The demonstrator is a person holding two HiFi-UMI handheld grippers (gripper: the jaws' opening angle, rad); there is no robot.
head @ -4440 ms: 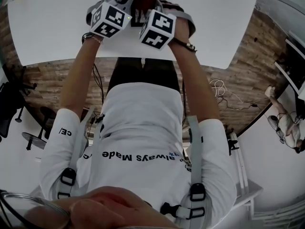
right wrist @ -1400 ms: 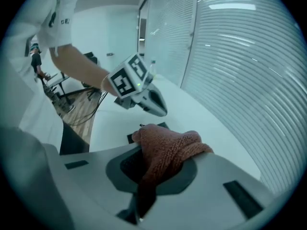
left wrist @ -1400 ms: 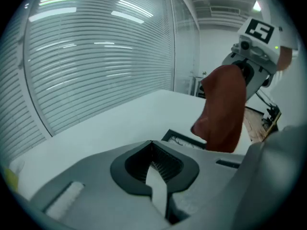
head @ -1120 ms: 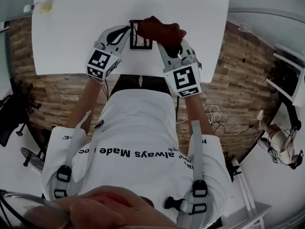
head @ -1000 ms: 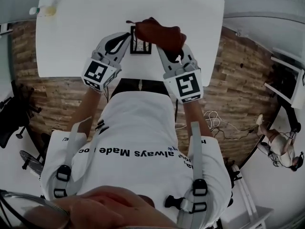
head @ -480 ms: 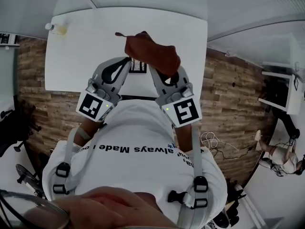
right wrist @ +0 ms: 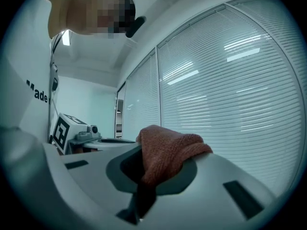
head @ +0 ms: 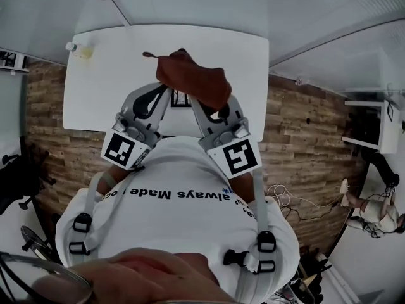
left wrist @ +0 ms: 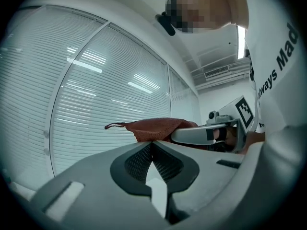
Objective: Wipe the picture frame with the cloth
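Note:
In the head view both grippers are held up off the white table (head: 107,68), in front of the person's chest. My right gripper (head: 201,101) is shut on the red-brown cloth (head: 190,78), which bunches over its tips; in the right gripper view the cloth (right wrist: 168,150) hangs from between the jaws of that gripper (right wrist: 143,169). My left gripper (head: 166,94) is beside it, and in its own view (left wrist: 152,145) the jaws are shut with nothing between them. The dark picture frame (head: 180,99) shows only as a small piece on the table between the two grippers.
A small bottle (head: 81,48) stands at the table's far left corner. Wood flooring (head: 297,125) surrounds the table. Both gripper views face upward at window blinds (left wrist: 96,90) and the ceiling, not at the table.
Both grippers have risen from the table toward the chest. The cloth has lifted off the picture frame with the right gripper, and the left gripper has come away from the frame's edge.

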